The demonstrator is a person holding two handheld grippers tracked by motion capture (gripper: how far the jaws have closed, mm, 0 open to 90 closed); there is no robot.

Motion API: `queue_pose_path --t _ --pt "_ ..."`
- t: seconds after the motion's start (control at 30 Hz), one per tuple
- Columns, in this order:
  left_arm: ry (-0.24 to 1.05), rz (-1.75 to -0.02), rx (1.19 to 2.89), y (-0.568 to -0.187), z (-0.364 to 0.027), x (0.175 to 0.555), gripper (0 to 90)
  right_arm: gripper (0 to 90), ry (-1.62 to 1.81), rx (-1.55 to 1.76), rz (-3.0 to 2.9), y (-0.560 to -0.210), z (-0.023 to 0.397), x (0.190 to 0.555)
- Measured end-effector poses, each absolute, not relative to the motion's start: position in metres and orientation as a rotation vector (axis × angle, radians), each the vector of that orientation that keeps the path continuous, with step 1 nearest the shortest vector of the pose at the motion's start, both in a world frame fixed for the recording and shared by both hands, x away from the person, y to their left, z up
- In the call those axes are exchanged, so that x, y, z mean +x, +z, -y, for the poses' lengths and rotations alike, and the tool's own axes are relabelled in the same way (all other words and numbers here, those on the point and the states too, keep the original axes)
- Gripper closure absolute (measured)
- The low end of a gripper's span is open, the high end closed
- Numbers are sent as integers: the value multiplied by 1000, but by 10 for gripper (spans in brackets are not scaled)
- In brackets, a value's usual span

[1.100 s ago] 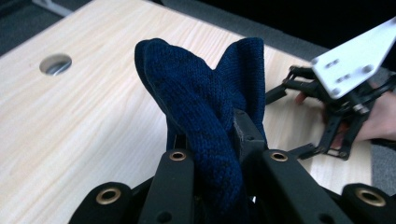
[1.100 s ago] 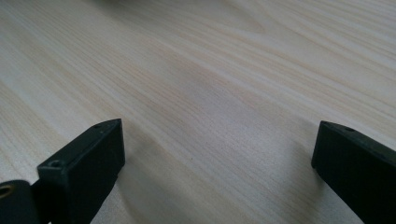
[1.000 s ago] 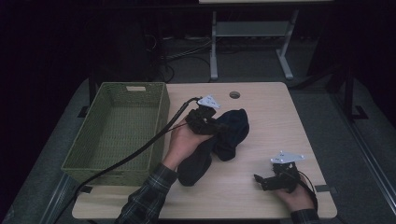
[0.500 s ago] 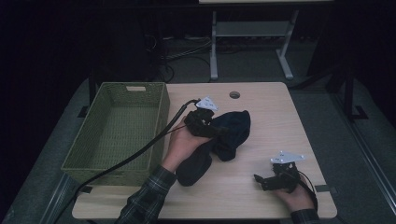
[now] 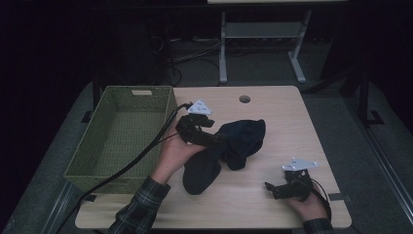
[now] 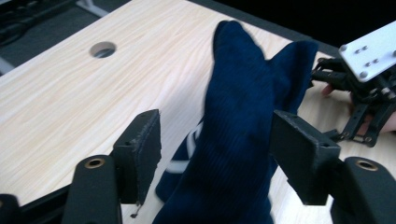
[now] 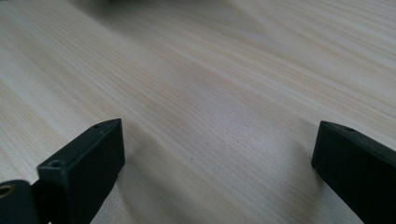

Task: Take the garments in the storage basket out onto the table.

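A dark navy sock point(image 5: 236, 144) lies crumpled in the middle of the light wooden table point(image 5: 292, 122). My left gripper point(image 5: 218, 140) points at it from the left. In the left gripper view its jaws have just been opening and stand apart around the sock point(image 6: 243, 116), which has a white stripe low down; the left pad is clear of the cloth. My right gripper point(image 5: 272, 189) rests near the table's front right, open over bare wood point(image 7: 215, 144), and also appears in the left gripper view point(image 6: 359, 93).
A green woven basket point(image 5: 85, 141) stands at the table's left side, with the left gripper's cable trailing past its near corner. A round cable hole point(image 5: 244, 99) sits at the table's back edge. A metal stand's legs are on the floor beyond.
My left gripper's jaws have spread apart and the hand has drawn a little to the left. The sock has sagged lower onto the table. The right gripper has stayed put.
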State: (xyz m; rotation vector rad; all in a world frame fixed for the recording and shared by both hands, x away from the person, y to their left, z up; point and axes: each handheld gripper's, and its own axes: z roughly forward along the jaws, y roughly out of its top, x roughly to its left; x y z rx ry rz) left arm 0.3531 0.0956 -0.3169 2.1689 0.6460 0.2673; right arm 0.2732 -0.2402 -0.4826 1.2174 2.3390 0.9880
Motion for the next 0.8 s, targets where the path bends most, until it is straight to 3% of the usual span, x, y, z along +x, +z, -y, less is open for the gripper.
queue_pose_path --t 0.5,0.8 --pt "273 -725 2158 -340 -123 315 308 24 988 1218 -2342 -483 240 273" --pt "252 -671 2207 -365 -104 279 328 24 992 1212 -2347 -483 241 272"
